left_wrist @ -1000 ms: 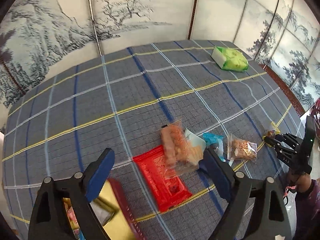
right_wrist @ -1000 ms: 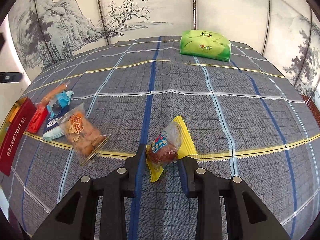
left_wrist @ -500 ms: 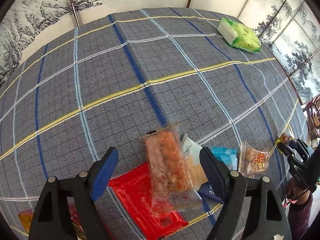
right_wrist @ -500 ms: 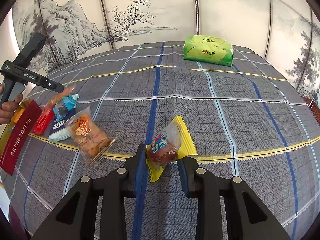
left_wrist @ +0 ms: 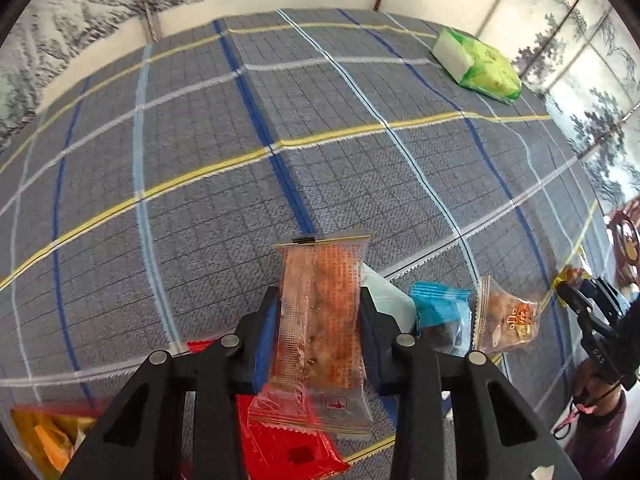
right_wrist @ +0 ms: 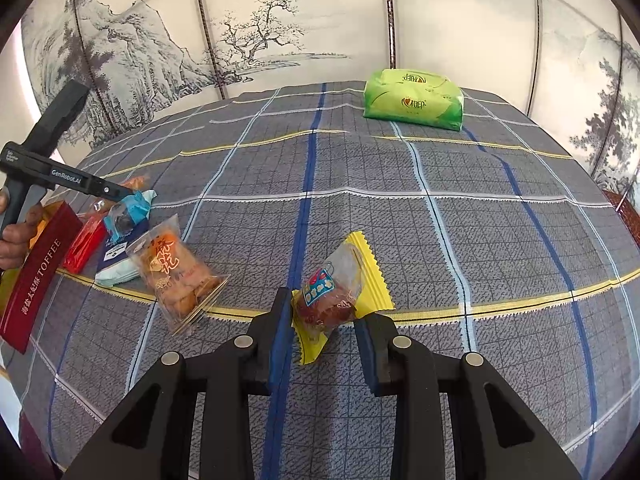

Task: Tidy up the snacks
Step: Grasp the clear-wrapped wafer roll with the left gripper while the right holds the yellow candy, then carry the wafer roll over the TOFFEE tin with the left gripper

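Since half a second ago the left tongs [left_wrist: 318, 320] have gone from spread wide above the pile to clamped on the long clear biscuit packet [left_wrist: 320, 320], which stands between both pads over the red packet [left_wrist: 288, 448]. Right tongs [right_wrist: 324, 328] unchanged: parted, straddling the yellow-edged sweet [right_wrist: 334, 294] on the plaid cloth [right_wrist: 440, 240] without gripping it.

Readable: "TOFFEE" on the dark red box [right_wrist: 34, 276] at the desk's left edge; "GenRobot.AI" on the left tool's body. Orange characters on the clear cracker bag [right_wrist: 174, 272] and print on the green tissue pack [right_wrist: 414, 100] at the far edge not legible.

The blue packet [right_wrist: 126, 214] is partly covered; the red packet's lower end is cut off by the tongs.
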Motion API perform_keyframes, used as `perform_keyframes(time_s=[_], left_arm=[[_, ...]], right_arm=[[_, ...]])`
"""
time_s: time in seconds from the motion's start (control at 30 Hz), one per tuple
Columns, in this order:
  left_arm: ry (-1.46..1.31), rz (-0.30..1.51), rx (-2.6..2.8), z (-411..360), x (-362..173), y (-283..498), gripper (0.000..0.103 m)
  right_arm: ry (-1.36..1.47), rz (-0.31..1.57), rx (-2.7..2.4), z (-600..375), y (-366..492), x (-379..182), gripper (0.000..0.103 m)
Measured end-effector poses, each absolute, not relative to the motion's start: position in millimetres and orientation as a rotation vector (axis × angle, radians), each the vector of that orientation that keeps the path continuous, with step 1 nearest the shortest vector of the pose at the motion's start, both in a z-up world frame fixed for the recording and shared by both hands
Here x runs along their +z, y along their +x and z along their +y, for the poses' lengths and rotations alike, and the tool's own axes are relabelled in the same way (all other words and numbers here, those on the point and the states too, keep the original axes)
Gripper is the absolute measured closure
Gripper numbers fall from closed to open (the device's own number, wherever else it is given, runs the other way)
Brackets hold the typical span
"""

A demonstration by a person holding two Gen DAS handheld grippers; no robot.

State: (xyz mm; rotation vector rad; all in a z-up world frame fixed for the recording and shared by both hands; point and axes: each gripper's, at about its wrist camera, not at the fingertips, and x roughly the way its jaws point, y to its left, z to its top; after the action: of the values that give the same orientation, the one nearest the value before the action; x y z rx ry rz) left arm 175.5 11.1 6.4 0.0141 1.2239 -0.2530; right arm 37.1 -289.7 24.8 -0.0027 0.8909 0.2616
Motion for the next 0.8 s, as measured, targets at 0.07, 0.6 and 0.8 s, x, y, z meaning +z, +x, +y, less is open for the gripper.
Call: perform_keyframes(time_s=[0.07, 0.6, 0.8], left_arm=[[-0.003, 1.168, -0.209, 12, 19, 161, 0.07], [-0.145, 1.002, -0.264, 4, 72, 13, 0.07], [-0.19, 0.983, -0.237, 29, 78, -19, 0.07]], right_arm=[[-0.003, 0.893, 0.255, -290, 38, 24, 0.071], [-0.057, 0.926, 0.208, -283, 43, 19, 0.071], [-0.082, 0.927, 0.194, -280, 43, 19, 0.071]])
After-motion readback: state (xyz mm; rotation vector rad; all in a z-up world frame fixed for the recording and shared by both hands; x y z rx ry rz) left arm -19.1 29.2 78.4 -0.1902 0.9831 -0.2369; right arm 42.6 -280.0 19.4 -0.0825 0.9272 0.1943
